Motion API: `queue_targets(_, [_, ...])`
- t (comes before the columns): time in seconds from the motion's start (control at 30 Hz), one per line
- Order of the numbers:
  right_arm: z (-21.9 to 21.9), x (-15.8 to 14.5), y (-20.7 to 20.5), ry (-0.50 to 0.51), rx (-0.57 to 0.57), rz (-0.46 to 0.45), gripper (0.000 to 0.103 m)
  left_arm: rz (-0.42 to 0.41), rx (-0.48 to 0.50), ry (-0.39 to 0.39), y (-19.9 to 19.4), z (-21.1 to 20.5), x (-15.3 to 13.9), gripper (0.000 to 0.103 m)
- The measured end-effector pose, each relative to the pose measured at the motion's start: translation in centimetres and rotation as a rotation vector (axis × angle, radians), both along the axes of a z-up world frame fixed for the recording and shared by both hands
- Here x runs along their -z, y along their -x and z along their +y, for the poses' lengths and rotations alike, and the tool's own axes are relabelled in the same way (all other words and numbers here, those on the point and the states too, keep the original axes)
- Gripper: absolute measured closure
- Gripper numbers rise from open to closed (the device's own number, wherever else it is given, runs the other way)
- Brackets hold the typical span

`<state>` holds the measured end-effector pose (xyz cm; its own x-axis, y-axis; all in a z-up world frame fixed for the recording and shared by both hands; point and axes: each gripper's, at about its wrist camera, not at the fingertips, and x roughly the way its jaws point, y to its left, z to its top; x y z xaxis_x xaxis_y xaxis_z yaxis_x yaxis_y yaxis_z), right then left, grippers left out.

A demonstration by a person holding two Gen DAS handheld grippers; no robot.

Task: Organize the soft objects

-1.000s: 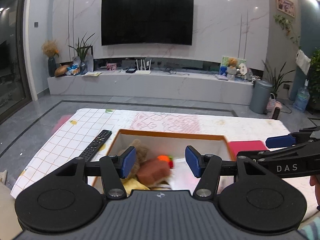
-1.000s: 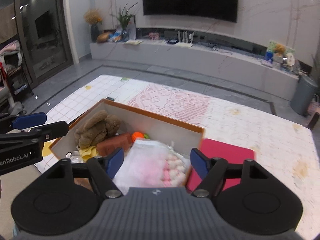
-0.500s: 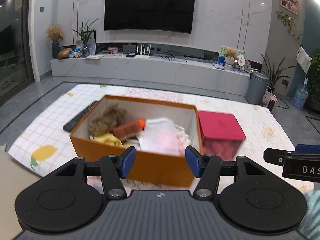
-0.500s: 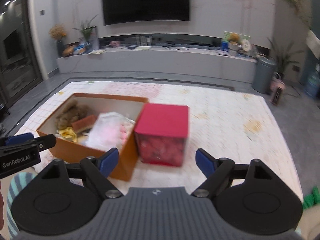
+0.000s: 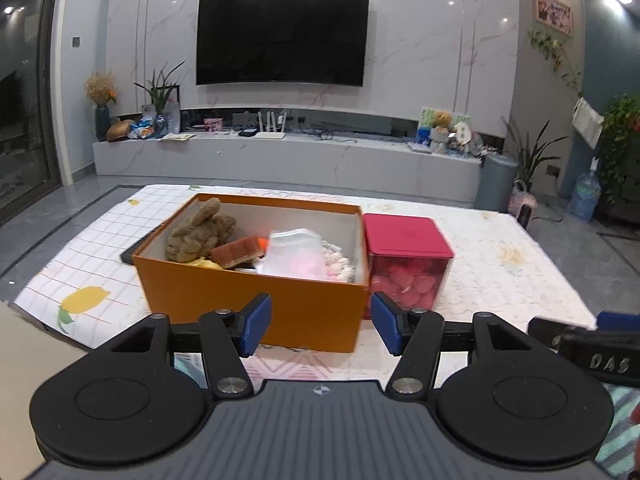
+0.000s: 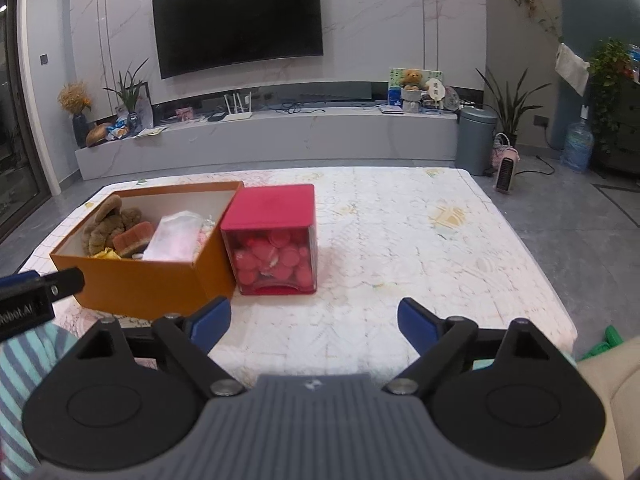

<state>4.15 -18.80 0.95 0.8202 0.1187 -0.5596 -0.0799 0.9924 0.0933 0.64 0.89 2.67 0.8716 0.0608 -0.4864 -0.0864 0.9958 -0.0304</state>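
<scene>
An orange box (image 5: pixel 256 300) (image 6: pixel 148 284) stands on the table and holds a brown plush toy (image 5: pixel 198 232) (image 6: pixel 108 224), a brown sponge (image 5: pixel 240 250) (image 6: pixel 134 238), a yellow item (image 5: pixel 204 264) and a clear bag of pink and white soft pieces (image 5: pixel 298 258) (image 6: pixel 174 238). My left gripper (image 5: pixel 320 328) is open and empty, held back in front of the box's near wall. My right gripper (image 6: pixel 314 322) is open and empty, over the table to the right of the box.
A red-lidded clear cube (image 5: pixel 404 264) (image 6: pixel 274 248) full of pink pieces stands against the box's right side. A black remote (image 5: pixel 130 254) lies behind the box's left corner. The table wears a patterned cloth (image 6: pixel 420 248). A beige cushion (image 6: pixel 612 400) sits at lower right.
Both grippers have pulled back and away from over the box toward the table's near edge. The right gripper has swung right. Both stay open and empty.
</scene>
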Motion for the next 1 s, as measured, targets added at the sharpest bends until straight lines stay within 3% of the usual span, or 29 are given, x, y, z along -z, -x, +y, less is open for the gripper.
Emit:
queue_targets(0.3, [-0.4,1.8,0.3,0.012,-0.002,0.008,0.009,-0.003,0.054,-0.107,-0.6,-2.1,1.8,0.02])
queue_targets(0.57, [0.0,3.6,-0.4,0.014,-0.014,0.054,0.008,0.06,0.045,-0.085,-1.4,-1.7,3.7,0.017])
queue_targets(1.0, [0.1,3.8,-0.5,0.017,-0.014,0.056,0.007,0.098,0.055,-0.086,-1.3,-2.0,3.9,0.015])
